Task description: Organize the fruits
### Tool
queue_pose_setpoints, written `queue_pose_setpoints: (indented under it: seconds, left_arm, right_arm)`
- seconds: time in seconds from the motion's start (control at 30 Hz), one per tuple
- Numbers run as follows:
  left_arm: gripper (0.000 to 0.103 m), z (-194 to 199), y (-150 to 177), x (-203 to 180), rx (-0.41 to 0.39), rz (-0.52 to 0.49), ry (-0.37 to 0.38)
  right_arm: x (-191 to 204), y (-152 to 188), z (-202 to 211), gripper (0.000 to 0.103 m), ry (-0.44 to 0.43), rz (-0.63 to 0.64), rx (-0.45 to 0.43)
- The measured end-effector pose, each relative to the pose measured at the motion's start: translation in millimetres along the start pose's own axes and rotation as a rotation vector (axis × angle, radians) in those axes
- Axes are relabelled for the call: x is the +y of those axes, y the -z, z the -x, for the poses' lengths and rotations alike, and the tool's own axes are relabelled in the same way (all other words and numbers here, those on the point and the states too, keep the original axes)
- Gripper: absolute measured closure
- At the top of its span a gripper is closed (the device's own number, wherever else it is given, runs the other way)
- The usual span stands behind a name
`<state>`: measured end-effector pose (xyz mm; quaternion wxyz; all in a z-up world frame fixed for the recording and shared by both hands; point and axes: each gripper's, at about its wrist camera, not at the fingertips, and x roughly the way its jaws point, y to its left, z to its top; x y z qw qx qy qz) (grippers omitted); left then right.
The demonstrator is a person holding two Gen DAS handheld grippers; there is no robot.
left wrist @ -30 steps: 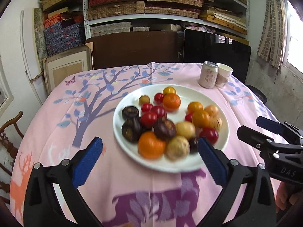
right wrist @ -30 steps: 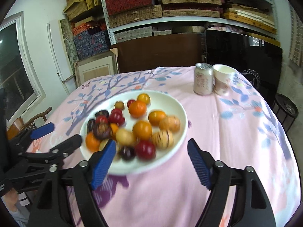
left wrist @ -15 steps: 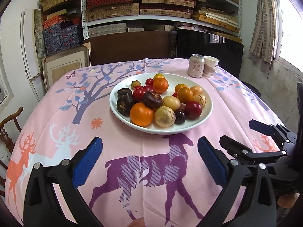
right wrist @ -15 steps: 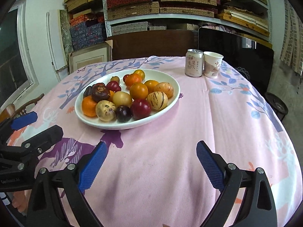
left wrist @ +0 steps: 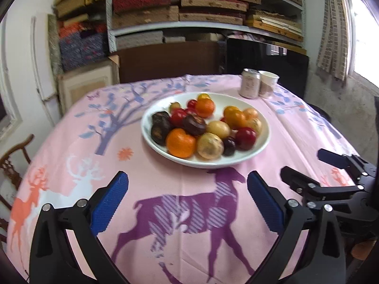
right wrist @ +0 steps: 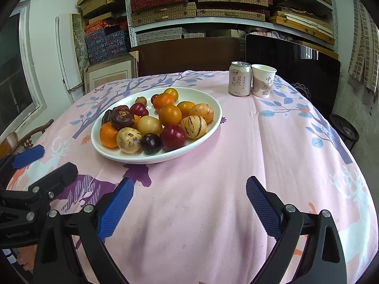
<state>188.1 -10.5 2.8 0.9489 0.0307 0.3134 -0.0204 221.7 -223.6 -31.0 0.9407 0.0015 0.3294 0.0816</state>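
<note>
Smooth, round, easily bruised fruits (right wrist: 151, 123) heaped ahead of both grippers' spread, empty fingers (right wrist: 116, 209); I'd pinch each gently across its middle.

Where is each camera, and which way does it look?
Left wrist: rides on the left tongs, looking forward and down at the plate; the right tongs show at its right edge.
Right wrist: rides on the right tongs, same direction, plate to its left; the left tongs show at its left edge.
Both see the plate, can, cup and shelves.
</note>
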Motion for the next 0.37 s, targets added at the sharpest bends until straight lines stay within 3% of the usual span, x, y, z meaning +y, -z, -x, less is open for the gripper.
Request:
queue_pose_setpoints:
  seconds: [0.17, 0.37]
  left_arm:
    - [0.005, 0.6, -3.3, 2.4, 0.011, 0.009, 0.054]
    - [0.005, 0.4, -3.6, 2.0, 0.015, 0.004, 0.046]
  right_arm:
    - [-1.5, -0.8, 0.6, 0.006, -0.001, -0.008, -0.005]
    - [-1.8, -1.0, 0.6, 0.006, -0.001, -0.009, -0.007]
